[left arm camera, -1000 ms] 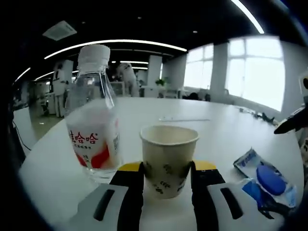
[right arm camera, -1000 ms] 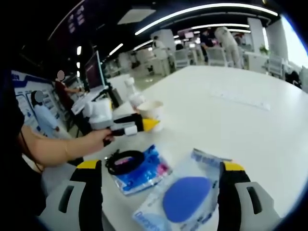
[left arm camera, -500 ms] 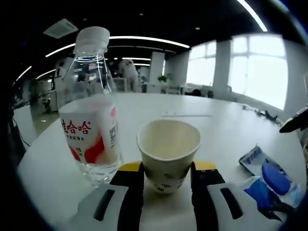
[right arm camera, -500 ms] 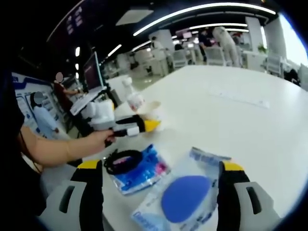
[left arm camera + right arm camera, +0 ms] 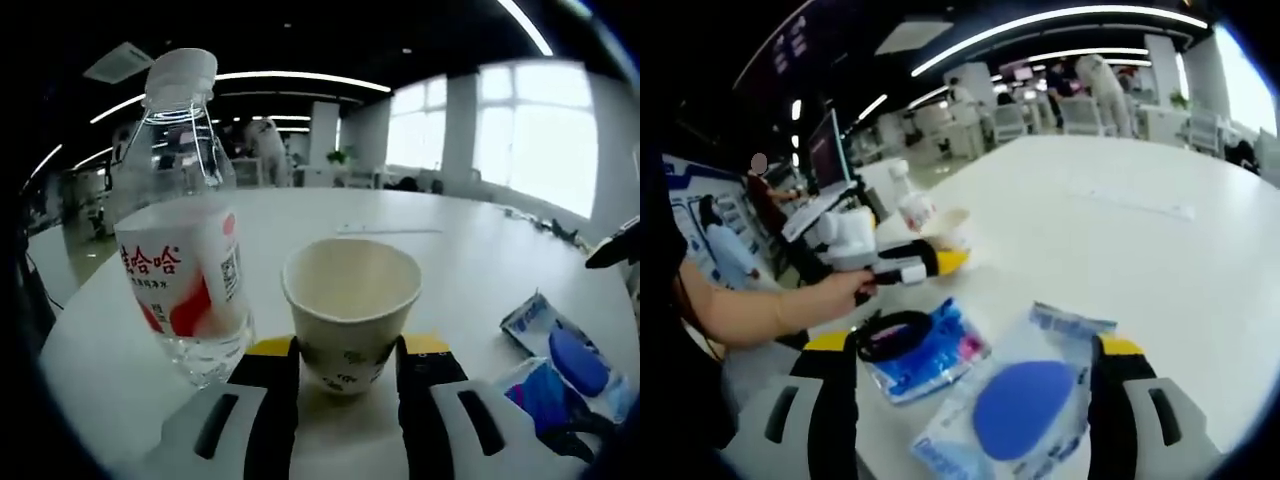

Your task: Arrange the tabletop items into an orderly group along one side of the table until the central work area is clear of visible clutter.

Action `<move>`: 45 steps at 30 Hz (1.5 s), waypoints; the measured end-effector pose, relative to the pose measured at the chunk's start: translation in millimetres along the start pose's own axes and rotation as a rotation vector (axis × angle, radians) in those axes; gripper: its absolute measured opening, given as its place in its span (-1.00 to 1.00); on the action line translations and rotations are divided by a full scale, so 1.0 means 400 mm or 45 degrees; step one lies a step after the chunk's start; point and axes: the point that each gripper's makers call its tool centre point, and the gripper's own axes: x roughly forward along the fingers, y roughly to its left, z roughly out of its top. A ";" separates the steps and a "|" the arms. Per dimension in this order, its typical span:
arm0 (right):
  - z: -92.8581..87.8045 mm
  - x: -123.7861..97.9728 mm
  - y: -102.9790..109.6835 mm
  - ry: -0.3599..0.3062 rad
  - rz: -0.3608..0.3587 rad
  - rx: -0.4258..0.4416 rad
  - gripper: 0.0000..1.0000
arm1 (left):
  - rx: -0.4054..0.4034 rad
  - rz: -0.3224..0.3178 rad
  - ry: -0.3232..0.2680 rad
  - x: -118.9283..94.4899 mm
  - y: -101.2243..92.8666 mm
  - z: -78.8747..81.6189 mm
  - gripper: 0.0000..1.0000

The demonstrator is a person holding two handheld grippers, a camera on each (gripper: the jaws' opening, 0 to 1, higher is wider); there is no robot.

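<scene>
Landmark: everything here is placed relative to the water bottle (image 5: 185, 225), which stands upright with its cap on near the tabletop (image 5: 450, 250) edge.

Left gripper: the left gripper (image 5: 348, 350) has its fingers (image 5: 272, 385) on either side of a paper cup (image 5: 350, 312), pinching it low on the wall. The cup sits just beside the bottle, upright and apparently empty.

Right gripper: the right gripper (image 5: 970, 385) has its fingers (image 5: 835, 390) spread wide and holds nothing. It hangs over a clear packet with a blue pad (image 5: 1020, 405) in it.

Other clutter: a blue packet with a black coiled cable (image 5: 920, 345) lies next to the pad packet, both well apart from the bottle and further in on the tabletop.

Step in hand: looks to me like the cup is being parked next to the bottle to start the tidy group.

How to do it well: go easy on the squeeze, paper cups crumple fast. Set it flat, close to the bottle but not bumping it, since that bottle looks tippy. Let go only once the base is fully down, then back straight out.

Next, my guess: the two packets need to join the bottle. The pad packet is flat and slippery, so pinching an edge probably works better than grabbing from the top.
</scene>
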 end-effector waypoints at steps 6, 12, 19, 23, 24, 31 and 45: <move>0.001 -0.001 -0.002 -0.010 -0.010 -0.001 0.90 | 0.009 -0.002 0.018 0.001 -0.002 -0.006 -0.29; -0.014 0.001 -0.004 0.002 -0.014 0.014 0.83 | -0.006 0.002 0.043 0.007 0.000 -0.020 -0.31; -0.028 0.000 -0.007 0.014 -0.020 0.027 0.83 | -0.017 -0.004 0.062 0.009 -0.001 -0.030 -0.25; -0.025 0.000 -0.006 0.009 -0.022 0.025 0.83 | -0.007 -0.030 0.057 0.001 -0.013 -0.025 -0.09; -0.024 0.001 -0.006 0.007 -0.021 0.025 0.84 | -0.001 -0.036 0.061 0.000 -0.017 -0.025 -0.07; -0.014 -0.002 0.005 -0.018 -0.014 0.031 0.87 | 0.012 -0.080 0.070 -0.023 -0.034 -0.016 0.18; -0.004 -0.038 0.036 -0.070 -0.012 0.043 0.96 | 0.029 -0.183 0.032 -0.114 -0.087 0.023 0.39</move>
